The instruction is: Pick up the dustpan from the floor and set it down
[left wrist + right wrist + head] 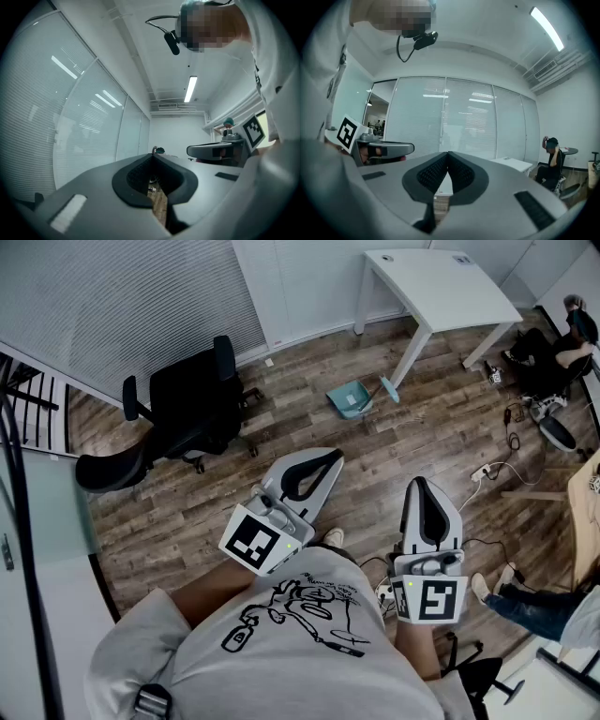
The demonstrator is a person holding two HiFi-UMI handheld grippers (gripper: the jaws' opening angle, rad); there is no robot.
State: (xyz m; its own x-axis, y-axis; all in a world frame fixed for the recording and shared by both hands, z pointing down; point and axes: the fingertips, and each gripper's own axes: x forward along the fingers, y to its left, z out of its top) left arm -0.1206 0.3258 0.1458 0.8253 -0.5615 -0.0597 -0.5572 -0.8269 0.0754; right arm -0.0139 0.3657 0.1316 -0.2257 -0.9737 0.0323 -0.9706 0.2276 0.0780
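Dustpan place: the dustpan (349, 400) lies on the wood floor (431, 432), far from the person, just left of the near leg of the white table (441, 287), well apart from both grippers.
Beside it: a small teal piece (387, 390) lies just right of the dustpan, against that table leg; too small to tell what it is.
Left of it: a black office chair (187, 409) stands near the blinds-covered glass wall (122, 306).
Right of it: a white power strip (481, 472) with cables lies on the floor; a seated person (562, 343) is at the far right, and a leg in jeans (525, 601) shows at the near right.
In the way: only planks lie between the grippers and the dustpan.
Container: whether anything lies in the dustpan's scoop cannot be made out.
Look: teal, flat and wedge-like, small at this range.
Left gripper (323, 463): held level by the body, jaws clenched tip to tip with nothing between them.
Right gripper (422, 488): level too, jaws pressed together and empty.
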